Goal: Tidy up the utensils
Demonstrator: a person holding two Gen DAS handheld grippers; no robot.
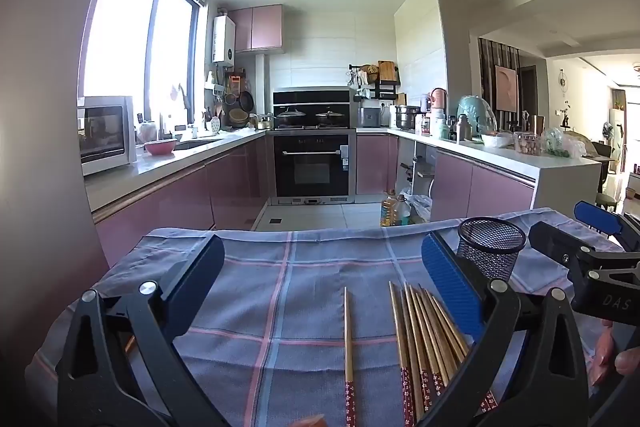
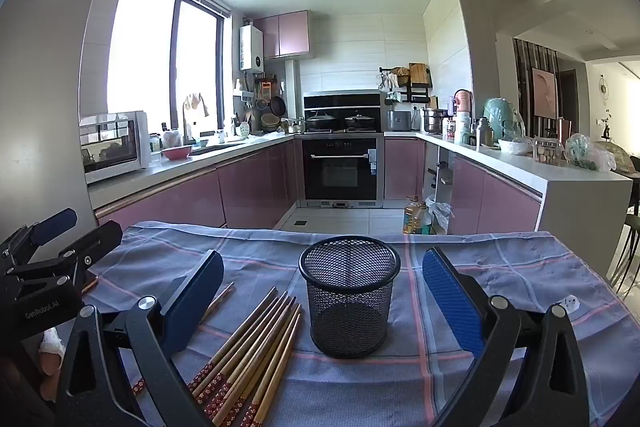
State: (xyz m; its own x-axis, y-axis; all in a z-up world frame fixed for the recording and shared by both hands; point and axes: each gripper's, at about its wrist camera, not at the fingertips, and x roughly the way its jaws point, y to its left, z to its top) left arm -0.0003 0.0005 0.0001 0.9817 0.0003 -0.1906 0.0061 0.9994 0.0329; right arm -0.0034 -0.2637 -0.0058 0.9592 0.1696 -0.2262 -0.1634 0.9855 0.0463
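Several wooden chopsticks with red patterned ends lie in a bunch (image 1: pixel 426 339) on the blue checked cloth (image 1: pixel 280 267); one single chopstick (image 1: pixel 348 343) lies apart to their left. A black mesh cup (image 1: pixel 491 247) stands upright behind them. My left gripper (image 1: pixel 320 267) is open and empty above the single chopstick. In the right wrist view the bunch (image 2: pixel 248 351) lies left of the mesh cup (image 2: pixel 349 295), and my right gripper (image 2: pixel 320 275) is open and empty with the cup between its fingers' line. Each gripper shows in the other's view, the right gripper (image 1: pixel 580 239) and the left gripper (image 2: pixel 60 243).
The cloth-covered table (image 2: pixel 520 267) stands in a kitchen with pink cabinets, an oven (image 2: pixel 340 167), and counters on both sides. An oil bottle (image 2: pixel 414 215) and bags sit on the floor beyond the table's far edge.
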